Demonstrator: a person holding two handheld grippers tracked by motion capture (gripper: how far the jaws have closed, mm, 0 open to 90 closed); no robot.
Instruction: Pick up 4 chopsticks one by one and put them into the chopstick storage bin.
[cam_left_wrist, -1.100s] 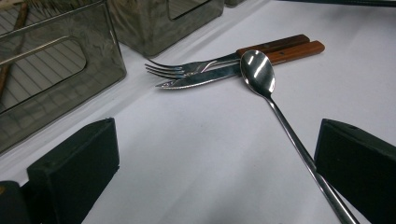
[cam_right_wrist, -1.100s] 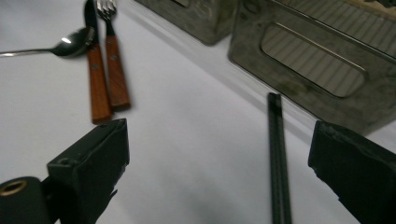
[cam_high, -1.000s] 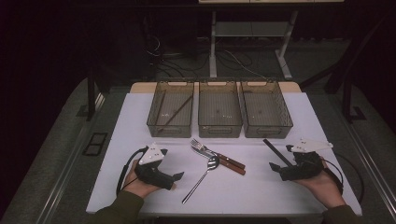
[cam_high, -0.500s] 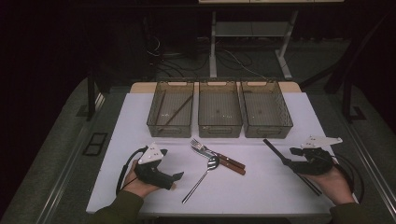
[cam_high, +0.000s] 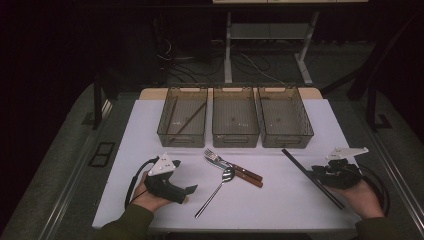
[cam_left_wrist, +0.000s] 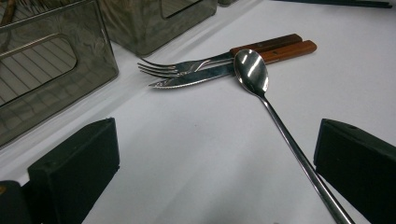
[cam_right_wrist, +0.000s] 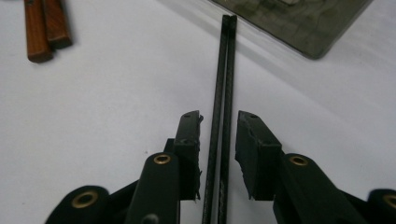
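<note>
A white table (cam_high: 280, 205) seen from above, with a person's 2 hands at its near edge, each holding a black 2-jaw gripper. The landmark is the spoon (cam_high: 216, 187), a long-handled steel spoon lying near the middle of the table.

To the left of the spoon, the left gripper (cam_high: 189, 189) rests on the table in the person's left hand (cam_high: 147, 197). In the left gripper view (cam_left_wrist: 215, 163) its jaws stand wide apart with nothing between them, and the spoon's handle runs past the right-hand jaw.

Well to the right of the spoon, the right gripper (cam_high: 316, 172) sits in the right hand (cam_high: 361, 197). In the right gripper view (cam_right_wrist: 218, 135) its jaws straddle a pair of black chopsticks (cam_right_wrist: 223, 88) with a narrow gap on each side, not yet clamped. The chopsticks (cam_high: 312, 178) lie flat on the table in a long diagonal.

Touching the spoon's bowl, a fork (cam_high: 214, 157) and a knife (cam_high: 239, 173), both with brown wooden handles, lie side by side; the bowl rests across them.

Beyond the spoon, 3 smoky clear bins stand in a row: left bin (cam_high: 166, 131), middle bin (cam_high: 235, 139), right bin (cam_high: 306, 131). The left bin holds a thin dark stick (cam_high: 189, 122).
</note>
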